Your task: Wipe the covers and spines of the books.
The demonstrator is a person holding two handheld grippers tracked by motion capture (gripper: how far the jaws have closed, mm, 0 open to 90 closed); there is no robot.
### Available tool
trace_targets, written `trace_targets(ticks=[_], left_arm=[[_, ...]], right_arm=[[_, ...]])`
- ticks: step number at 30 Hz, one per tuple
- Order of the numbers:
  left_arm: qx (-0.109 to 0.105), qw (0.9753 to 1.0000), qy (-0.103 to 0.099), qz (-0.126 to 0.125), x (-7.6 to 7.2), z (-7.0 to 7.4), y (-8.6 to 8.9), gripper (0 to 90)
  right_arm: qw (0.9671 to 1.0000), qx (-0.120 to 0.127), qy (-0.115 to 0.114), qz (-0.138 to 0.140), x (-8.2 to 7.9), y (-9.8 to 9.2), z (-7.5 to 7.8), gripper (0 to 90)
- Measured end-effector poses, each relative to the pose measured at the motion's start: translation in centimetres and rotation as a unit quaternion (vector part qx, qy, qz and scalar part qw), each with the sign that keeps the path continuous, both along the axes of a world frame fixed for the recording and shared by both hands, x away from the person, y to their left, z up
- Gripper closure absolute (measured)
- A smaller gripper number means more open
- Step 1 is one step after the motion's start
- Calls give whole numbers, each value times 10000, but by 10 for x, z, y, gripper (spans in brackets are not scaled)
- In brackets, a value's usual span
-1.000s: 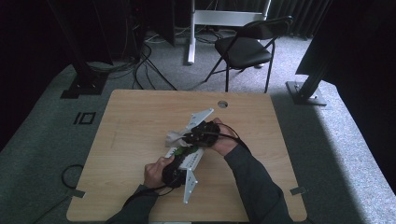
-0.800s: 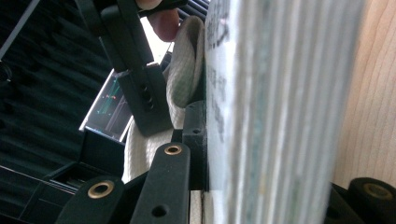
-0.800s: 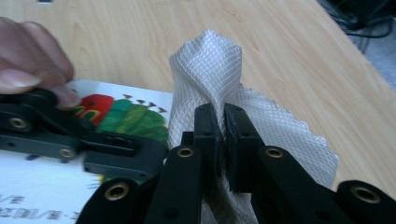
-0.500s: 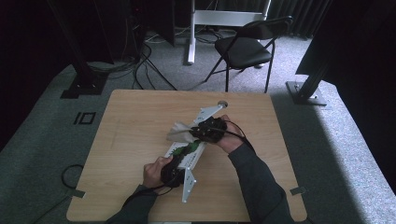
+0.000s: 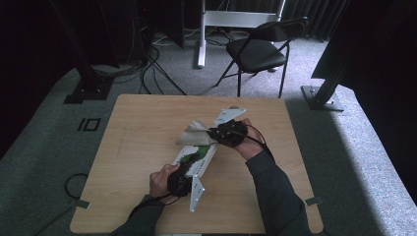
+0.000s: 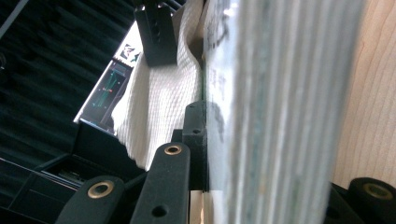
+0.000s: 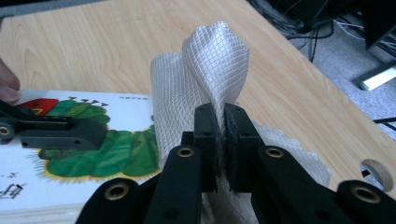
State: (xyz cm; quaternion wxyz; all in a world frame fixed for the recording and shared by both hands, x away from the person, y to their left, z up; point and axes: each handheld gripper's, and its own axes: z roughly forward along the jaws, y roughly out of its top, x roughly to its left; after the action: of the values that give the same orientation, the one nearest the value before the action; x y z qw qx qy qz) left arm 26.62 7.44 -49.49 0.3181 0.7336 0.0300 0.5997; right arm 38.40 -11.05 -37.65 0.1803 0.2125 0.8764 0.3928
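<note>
A thick white picture book [image 5: 201, 156] with a green caterpillar on its cover [image 7: 116, 149] lies on the wooden table [image 5: 133, 128]. My left gripper [image 5: 186, 169] is shut on the book's near edge; in the left gripper view one jaw presses the cover and the page block [image 6: 280, 93] fills the space between the jaws. My right gripper [image 7: 221, 119] is shut on a white waffle-weave cloth [image 7: 205, 65], holding it bunched above the book's far end [image 5: 194, 133]. The right gripper [image 5: 216, 132] sits just right of the cloth.
A round cable hole [image 7: 376, 173] is in the table near the right gripper. Beyond the far edge stand a black folding chair [image 5: 260, 49], black stand bases [image 5: 86, 91] and floor cables [image 5: 157, 69]. Bare tabletop lies to the left.
My right gripper has carried the cloth a little farther away and to the right, along the book's far end. The left gripper and book have stayed put.
</note>
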Motion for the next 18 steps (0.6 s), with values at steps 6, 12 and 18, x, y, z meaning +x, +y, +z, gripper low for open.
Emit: trace_targets(ticks=[6, 12, 18], left_arm=[[-67, 9999, 74, -3, 0, 0, 2, 778], [-162, 9997, 178, -14, 1, 0, 4, 779], [-328, 9991, 255, 11, 2, 3, 9, 779]], right_arm=[[9996, 169, -33, -226, 1, -13, -1, 844], [9986, 328, -118, -404, 1, -25, -2, 844], [9973, 370, -231, -586, 0, -37, -1, 843]])
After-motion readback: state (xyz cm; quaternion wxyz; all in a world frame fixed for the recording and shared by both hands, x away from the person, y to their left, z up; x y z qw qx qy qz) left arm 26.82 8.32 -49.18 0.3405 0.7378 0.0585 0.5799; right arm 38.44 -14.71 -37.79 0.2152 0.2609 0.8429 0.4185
